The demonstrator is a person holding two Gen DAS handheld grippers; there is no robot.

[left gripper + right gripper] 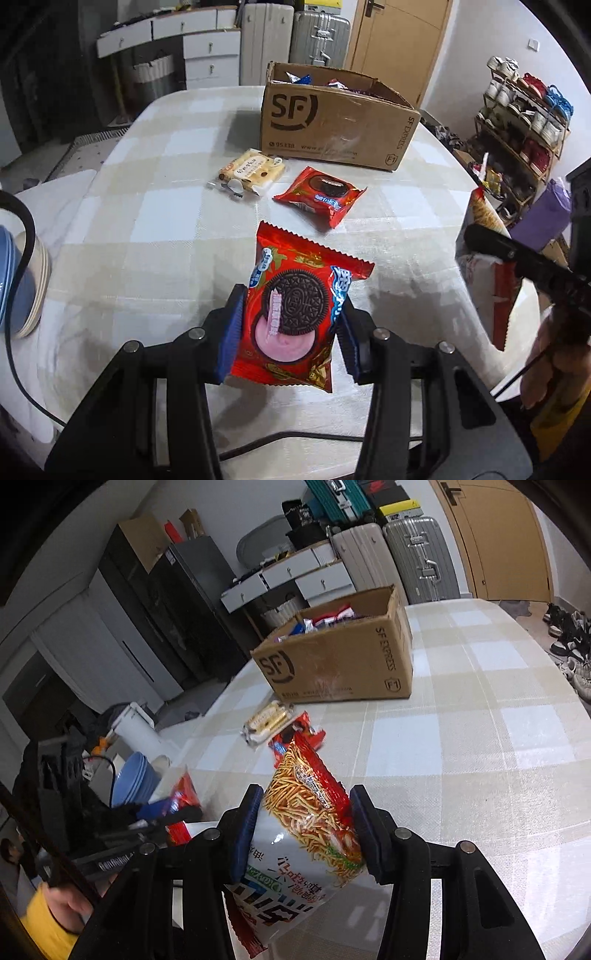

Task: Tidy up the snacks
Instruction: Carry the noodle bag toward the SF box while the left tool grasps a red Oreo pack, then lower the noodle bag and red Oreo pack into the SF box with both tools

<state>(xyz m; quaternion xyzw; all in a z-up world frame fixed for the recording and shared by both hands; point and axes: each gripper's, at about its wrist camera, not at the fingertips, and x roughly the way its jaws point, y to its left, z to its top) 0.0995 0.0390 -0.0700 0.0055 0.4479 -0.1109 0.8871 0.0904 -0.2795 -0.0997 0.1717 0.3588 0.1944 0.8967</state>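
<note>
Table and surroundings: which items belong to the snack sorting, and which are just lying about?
Job: held Oreo packet, noodle-snack bag, loose Oreo packet, cracker pack, cardboard box.
Lying about: blue bowls, suitcases, shoe rack.

Suitcases [319, 35] (upright) beside door [395, 40]

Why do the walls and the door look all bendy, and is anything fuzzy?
Left wrist view: the fisheye lens bows the door and table edge, with dark corners; the cookie packet in the left hand-held gripper is sharp. Right wrist view: same bending; the noodle-snack bag in the right hand-held gripper is sharp, and the lower-left is smeared.
</note>
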